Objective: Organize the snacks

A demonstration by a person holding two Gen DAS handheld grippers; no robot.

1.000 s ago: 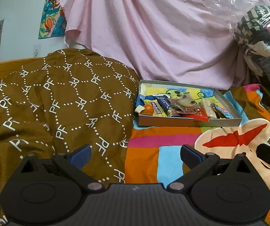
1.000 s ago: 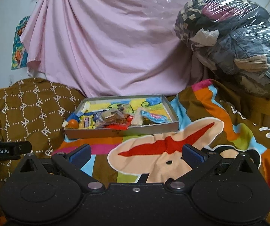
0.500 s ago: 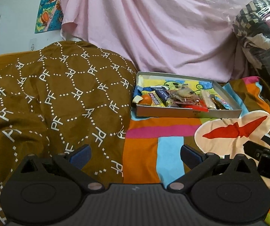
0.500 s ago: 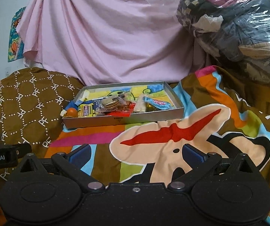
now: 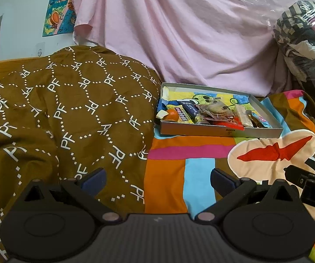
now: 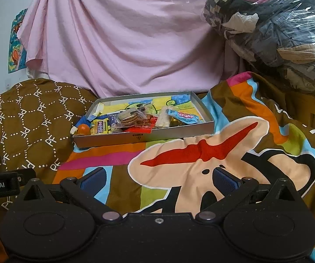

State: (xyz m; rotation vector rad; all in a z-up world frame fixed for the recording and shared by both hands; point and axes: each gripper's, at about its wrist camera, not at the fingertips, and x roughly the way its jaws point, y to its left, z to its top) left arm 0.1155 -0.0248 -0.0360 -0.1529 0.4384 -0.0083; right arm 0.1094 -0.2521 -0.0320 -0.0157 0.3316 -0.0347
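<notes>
**Here, both tongs wide and empty before the snack tray**

Here the left tongs (image 5: 157,178) and the right tongs (image 6: 158,178) hover low over the bed, each pair of blue pads spread wide with nothing between them. Under them lies a bright cartoon blanket (image 6: 201,153); a brown quilt (image 5: 58,109) printed with a repeated "PF" rises to the left. Well ahead of both tools, a shallow grey tray (image 6: 144,137) rests on the blanket, touching the quilt's edge. It holds the snacks, crowded toward its near wall: an orange fruit (image 6: 84,129) in the left corner, a yellow candy box (image 6: 99,127), a clear bag of cookies (image 6: 130,117), a red packet (image 6: 142,128), a pale bar (image 6: 163,119) and a blue-and-pink wrapper (image 6: 183,116). Behind hang a pink sheet (image 6: 124,43) and, on the right, a plastic bag of clothes (image 6: 278,28).

Risk, as a judgement: the tray sits on soft, uneven bedding, so a downward push on one packet could tip it or slide it. The overlapping wrappers are slick and thin, and a closing grip may catch two at once or crush the cookies. The round fruit could roll away.

Legible writing: "Robot.AI" on the left tool's body as seen from the right wrist; "PF" on the quilt. The snack labels are too small to read.
</notes>
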